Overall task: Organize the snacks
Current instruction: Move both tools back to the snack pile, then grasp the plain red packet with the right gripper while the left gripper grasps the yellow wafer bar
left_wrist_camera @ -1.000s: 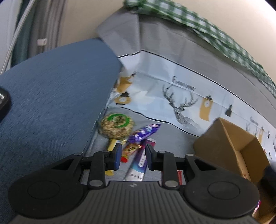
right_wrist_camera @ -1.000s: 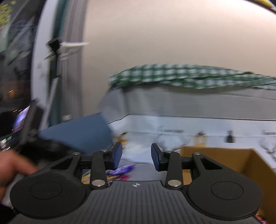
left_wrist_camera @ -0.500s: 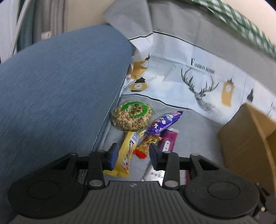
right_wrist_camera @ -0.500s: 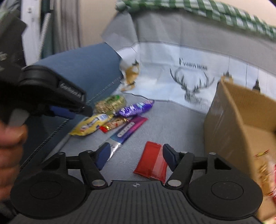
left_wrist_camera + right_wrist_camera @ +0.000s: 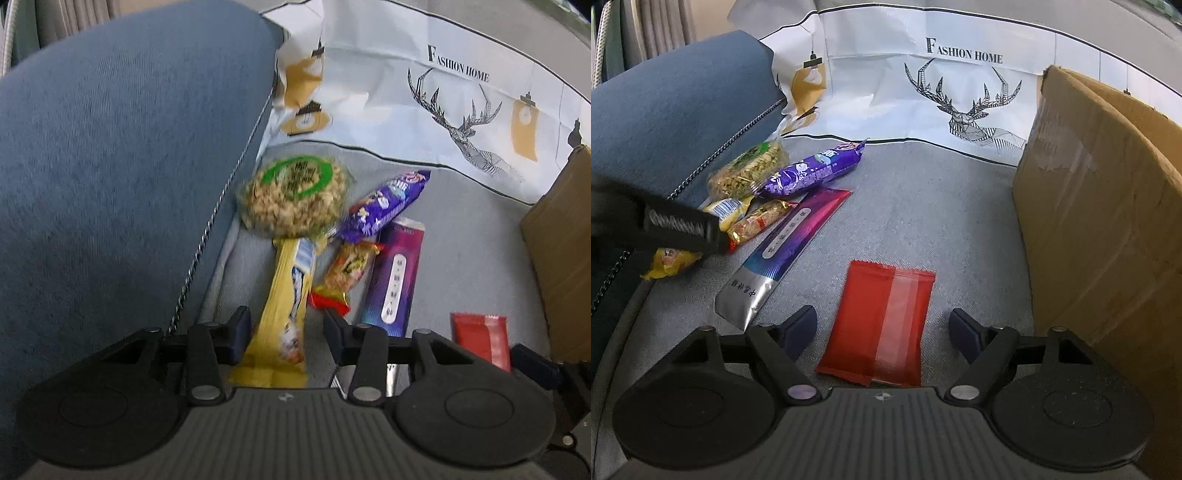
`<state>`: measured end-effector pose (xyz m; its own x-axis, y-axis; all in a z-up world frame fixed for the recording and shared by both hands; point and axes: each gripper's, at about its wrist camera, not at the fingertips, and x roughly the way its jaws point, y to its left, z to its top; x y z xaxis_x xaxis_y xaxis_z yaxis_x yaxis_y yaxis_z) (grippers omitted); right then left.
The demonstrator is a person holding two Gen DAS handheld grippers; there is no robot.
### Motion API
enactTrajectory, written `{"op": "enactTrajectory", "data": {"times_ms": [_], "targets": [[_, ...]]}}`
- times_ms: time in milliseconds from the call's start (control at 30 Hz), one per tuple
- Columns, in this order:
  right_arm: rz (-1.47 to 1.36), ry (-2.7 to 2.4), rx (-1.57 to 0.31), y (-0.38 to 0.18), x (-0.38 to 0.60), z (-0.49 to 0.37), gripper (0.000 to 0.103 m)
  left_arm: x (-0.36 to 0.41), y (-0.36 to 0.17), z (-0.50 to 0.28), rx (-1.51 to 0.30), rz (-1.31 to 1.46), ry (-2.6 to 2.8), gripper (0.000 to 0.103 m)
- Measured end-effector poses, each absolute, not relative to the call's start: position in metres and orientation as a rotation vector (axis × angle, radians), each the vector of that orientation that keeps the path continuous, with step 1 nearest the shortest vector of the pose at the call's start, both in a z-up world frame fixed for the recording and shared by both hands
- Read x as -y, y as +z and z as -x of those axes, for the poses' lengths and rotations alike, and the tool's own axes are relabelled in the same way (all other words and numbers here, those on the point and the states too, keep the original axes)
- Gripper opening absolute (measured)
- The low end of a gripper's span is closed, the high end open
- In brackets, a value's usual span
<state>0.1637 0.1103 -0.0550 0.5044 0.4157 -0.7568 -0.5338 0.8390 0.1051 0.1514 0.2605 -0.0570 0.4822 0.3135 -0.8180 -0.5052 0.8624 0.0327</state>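
The white printed cloth with a geometric deer drawing (image 5: 964, 96) carries the words "FASHION HOME" in black serif capitals just above the antlers; the same words show on it in the left wrist view (image 5: 458, 72). The long purple-to-silver foil sachet (image 5: 783, 251) has a white rounded label and dark characters on its silver end, too small to read. The round clear bag with a green ring label (image 5: 293, 195) bears print that is blurred. Lettering on the other wrappers cannot be made out.
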Motion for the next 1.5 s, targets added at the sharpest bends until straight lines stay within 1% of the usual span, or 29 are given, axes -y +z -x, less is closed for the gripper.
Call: {"op": "enactTrajectory", "data": {"times_ms": [33, 67, 100, 167, 300, 567, 767, 833, 867, 900, 967, 1000, 1067, 1100, 1167, 1233, 1300, 1367, 1500], "targets": [[0.150, 0.582, -0.862, -0.054, -0.110, -0.162, 0.063, -0.261, -0.057, -0.150, -0.947, 0.231, 0.504, 0.037], [0.157, 0.594, -0.852, -0.053, -0.110, -0.161, 0.051, -0.261, -0.056, -0.148, -0.947, 0.236, 0.505, 0.029], [0.163, 0.605, -0.848, -0.052, -0.110, -0.160, 0.047, -0.262, -0.056, -0.146, -0.946, 0.243, 0.501, 0.027], [0.159, 0.618, -0.843, -0.051, -0.107, -0.159, 0.045, -0.260, -0.053, -0.142, -0.946, 0.252, 0.496, 0.024], [0.139, 0.635, -0.830, -0.037, -0.095, -0.150, 0.044, -0.260, -0.046, -0.129, -0.945, 0.308, 0.494, 0.022], [0.200, 0.779, -0.726, 0.005, -0.066, -0.091, 0.044, -0.261, -0.029, -0.096, -0.884, 0.576, 0.434, 0.021], [0.200, 0.827, -0.672, 0.020, -0.033, -0.049, 0.044, -0.238, -0.018, -0.083, -0.870, 0.587, 0.364, 0.021], [0.216, 0.815, -0.695, 0.018, -0.030, -0.044, 0.044, -0.234, -0.015, -0.078, -0.864, 0.626, 0.324, 0.021], [0.202, 0.813, -0.702, 0.019, -0.027, -0.043, 0.044, -0.234, -0.016, -0.076, -0.869, 0.651, 0.307, 0.020], [0.194, 0.814, -0.702, 0.019, -0.025, -0.043, 0.044, -0.234, -0.017, -0.076, -0.888, 0.674, 0.286, 0.015], [0.204, 0.803, -0.709, 0.017, -0.024, -0.042, 0.044, -0.233, -0.018, -0.080, -0.970, 0.665, 0.268, 0.013], [0.205, 0.799, -0.722, 0.015, -0.024, -0.043, 0.044, -0.230, -0.017, -0.084, -1.024, 0.617, 0.263, 0.013], [0.204, 0.796, -0.758, 0.008, -0.024, -0.047, 0.044, -0.224, -0.013, -0.088, -1.076, 0.499, 0.234, 0.013], [0.206, 0.791, -0.771, 0.005, -0.025, -0.048, 0.044, -0.220, -0.010, -0.089, -1.084, 0.440, 0.226, 0.013], [0.217, 0.785, -0.797, 0.000, -0.027, -0.051, 0.044, -0.221, -0.012, -0.085, -1.081, 0.439, 0.231, 0.013], [0.221, 0.785, -0.826, -0.006, -0.028, -0.053, 0.044, -0.222, -0.018, -0.083, -1.081, 0.448, 0.251, 0.021], [0.219, 0.789, -0.860, -0.010, -0.029, -0.056, 0.048, -0.217, -0.019, -0.085, -1.069, 0.415, 0.291, 0.032], [0.214, 0.785, -0.875, -0.013, -0.029, -0.057, 0.048, -0.214, -0.020, -0.088, -1.055, 0.409, 0.295, 0.038], [0.209, 0.788, -0.896, -0.017, -0.031, -0.058, 0.054, -0.208, -0.026, -0.094, -1.069, 0.416, 0.270, 0.038]]}}
